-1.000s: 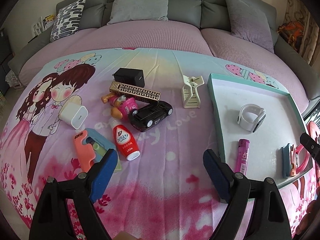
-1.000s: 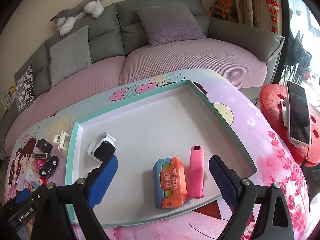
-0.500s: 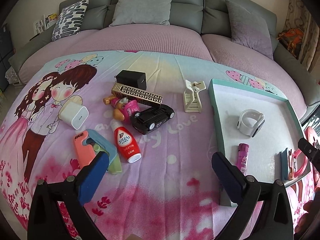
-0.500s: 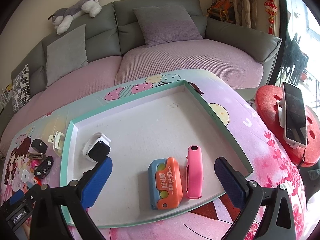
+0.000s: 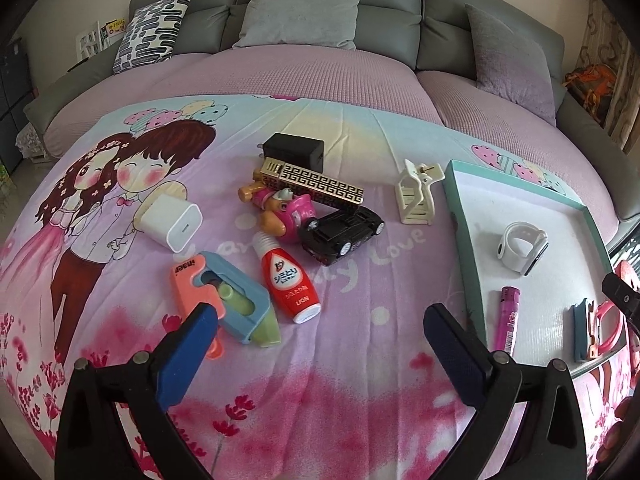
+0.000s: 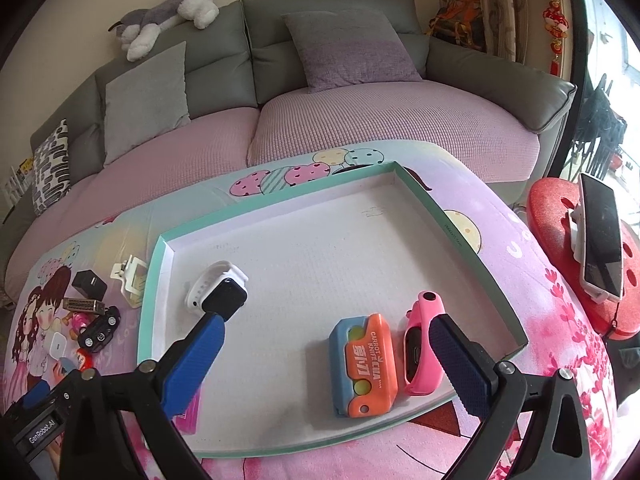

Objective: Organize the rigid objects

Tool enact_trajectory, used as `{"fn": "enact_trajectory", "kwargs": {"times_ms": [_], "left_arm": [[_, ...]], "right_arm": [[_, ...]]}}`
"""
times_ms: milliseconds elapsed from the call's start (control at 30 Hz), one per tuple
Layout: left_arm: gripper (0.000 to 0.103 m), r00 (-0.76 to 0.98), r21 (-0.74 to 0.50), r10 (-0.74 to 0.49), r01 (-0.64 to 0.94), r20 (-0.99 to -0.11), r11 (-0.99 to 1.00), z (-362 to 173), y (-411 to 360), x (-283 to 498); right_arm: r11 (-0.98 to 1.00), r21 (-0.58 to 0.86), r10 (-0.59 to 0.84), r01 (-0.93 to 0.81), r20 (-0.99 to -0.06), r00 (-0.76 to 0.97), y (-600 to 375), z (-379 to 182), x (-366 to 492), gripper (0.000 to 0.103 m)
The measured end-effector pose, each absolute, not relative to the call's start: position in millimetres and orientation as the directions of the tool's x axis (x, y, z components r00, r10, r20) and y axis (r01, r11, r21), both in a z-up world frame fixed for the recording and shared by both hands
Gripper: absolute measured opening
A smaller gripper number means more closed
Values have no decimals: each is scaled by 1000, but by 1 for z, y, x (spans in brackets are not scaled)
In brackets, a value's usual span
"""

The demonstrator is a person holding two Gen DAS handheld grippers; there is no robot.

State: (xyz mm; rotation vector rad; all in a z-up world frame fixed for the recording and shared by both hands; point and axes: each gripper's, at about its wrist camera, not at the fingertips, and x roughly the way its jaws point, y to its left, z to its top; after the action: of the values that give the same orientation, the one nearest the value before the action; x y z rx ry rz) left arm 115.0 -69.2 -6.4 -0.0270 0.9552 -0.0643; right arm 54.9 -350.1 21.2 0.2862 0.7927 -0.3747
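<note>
My left gripper (image 5: 316, 332) is open and empty above the printed cloth. Ahead of it lie a red bottle (image 5: 292, 280), an orange-blue-green carrot knife (image 5: 218, 300), a white charger (image 5: 170, 222), a black toy car (image 5: 342, 232), a pink dog toy (image 5: 284, 210), a gold harmonica (image 5: 312, 184), a black charger (image 5: 294, 152) and a cream clip (image 5: 418, 194). The teal-rimmed tray (image 5: 464, 240) holds a white watch (image 5: 522, 246) and a pink lighter (image 5: 508, 320). My right gripper (image 6: 326, 332) hangs open over the tray (image 6: 460, 224), above an orange carrot knife (image 6: 366, 364) and a pink band (image 6: 420, 352).
A grey sofa (image 5: 320, 40) with cushions curves round the back of the cloth-covered surface. To the right of the tray a phone (image 6: 602, 236) stands on a red stool (image 6: 560, 208). Bare cloth lies between the loose pile and the tray.
My left gripper's jaws have spread wider and it has shifted left, away from the tray. The lighter stays in the tray. The right gripper has barely moved.
</note>
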Motion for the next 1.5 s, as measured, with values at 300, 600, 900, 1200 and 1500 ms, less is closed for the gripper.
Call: {"fn": "enact_trajectory", "kwargs": {"times_ms": [300,600,900,1200,1500], "left_arm": [[103,576,-48,16,-95,-817,994,0,2,117],[102,552,-64,69,-218,-831,974,-7,65,109],[102,523,-107,36,-240,-851,965,-24,87,109],[103,516,-143,-3,-232,-857,962,-31,90,114],[103,508,-174,-72,-155,-858,973,-37,56,138]], "right_arm": [[954,110,-122,279,-708,695,-293,33,73,103],[990,97,-5,105,-712,703,-228,26,91,103],[985,171,124,11,-755,644,-192,0,105,103],[974,222,199,-36,-780,594,-158,-23,117,103],[983,182,159,-24,-783,601,-157,-26,121,103]]}}
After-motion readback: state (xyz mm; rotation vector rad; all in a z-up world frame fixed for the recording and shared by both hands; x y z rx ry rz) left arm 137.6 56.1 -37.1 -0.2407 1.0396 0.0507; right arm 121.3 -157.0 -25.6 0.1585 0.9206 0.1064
